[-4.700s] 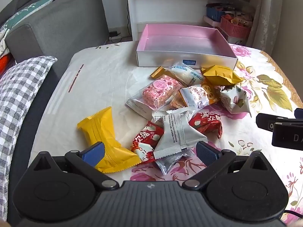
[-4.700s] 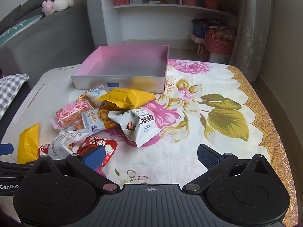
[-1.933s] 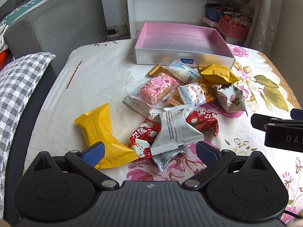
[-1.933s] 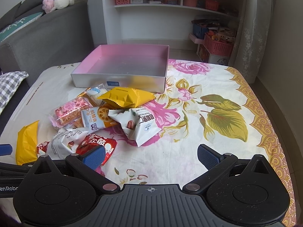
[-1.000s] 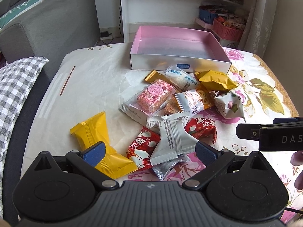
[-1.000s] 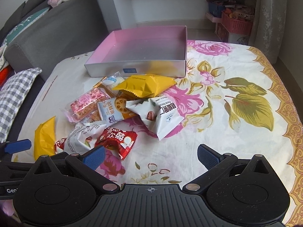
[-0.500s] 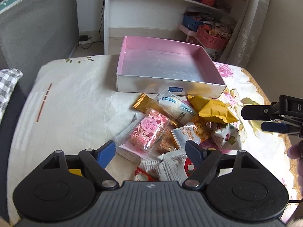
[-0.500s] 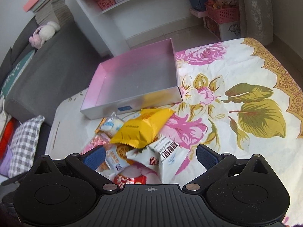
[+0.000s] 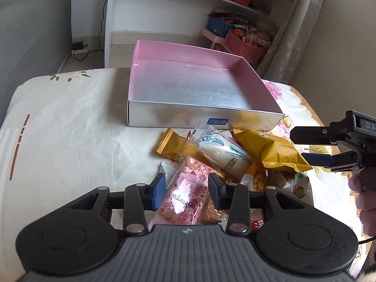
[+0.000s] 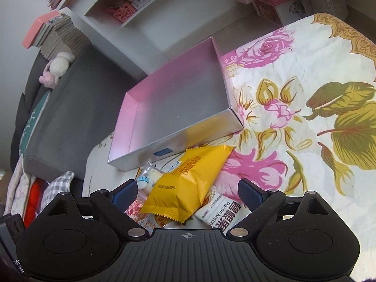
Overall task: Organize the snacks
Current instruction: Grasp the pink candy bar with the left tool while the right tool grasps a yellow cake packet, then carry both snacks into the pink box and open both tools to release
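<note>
Left wrist view: the left gripper (image 9: 185,189) is set narrowly around the pink packet (image 9: 185,193); contact cannot be told. One box (image 9: 204,119) is seen, bare.

Right wrist view: the right gripper (image 10: 188,192) is spread wide over one yellow packet (image 10: 188,183), nothing gripped. Closing, then lifting, is probably called for.

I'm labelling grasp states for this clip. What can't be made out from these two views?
- Left wrist view: whether the left gripper pinches the pink snack packet; contact unclear.
- Right wrist view: the yellow packet has its near end behind the right gripper body.
- Snacks lower in the pile: covered.
</note>
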`<control>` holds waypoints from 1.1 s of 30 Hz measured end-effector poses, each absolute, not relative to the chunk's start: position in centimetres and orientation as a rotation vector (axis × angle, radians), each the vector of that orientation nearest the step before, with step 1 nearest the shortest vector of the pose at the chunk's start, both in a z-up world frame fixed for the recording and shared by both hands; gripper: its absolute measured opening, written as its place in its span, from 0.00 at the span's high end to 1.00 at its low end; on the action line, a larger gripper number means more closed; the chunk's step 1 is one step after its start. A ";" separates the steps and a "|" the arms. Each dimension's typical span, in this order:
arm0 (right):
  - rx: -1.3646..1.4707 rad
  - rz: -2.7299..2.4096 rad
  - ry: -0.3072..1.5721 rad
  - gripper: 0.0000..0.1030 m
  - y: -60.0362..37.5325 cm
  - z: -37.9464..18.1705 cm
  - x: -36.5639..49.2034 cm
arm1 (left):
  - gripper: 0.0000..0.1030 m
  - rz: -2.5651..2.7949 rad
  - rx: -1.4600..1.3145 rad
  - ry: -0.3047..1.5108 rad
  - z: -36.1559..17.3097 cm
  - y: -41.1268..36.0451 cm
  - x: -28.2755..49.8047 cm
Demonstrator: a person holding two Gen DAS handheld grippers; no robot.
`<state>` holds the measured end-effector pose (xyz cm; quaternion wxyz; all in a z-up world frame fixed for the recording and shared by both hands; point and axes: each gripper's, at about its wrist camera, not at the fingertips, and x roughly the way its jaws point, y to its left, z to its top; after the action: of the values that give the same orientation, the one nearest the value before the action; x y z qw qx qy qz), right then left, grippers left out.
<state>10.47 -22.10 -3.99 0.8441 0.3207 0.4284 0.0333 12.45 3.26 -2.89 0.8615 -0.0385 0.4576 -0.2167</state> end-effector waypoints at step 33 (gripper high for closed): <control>0.643 0.105 0.898 0.57 -21.1 -4.8 11.3 | 0.72 -0.435 0.066 0.960 -2.3 1.2 10.9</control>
<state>11.26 -21.14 -4.77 0.8501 0.3052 0.4262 0.0498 10.88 1.21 -2.34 0.8637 0.0317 0.4582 -0.2074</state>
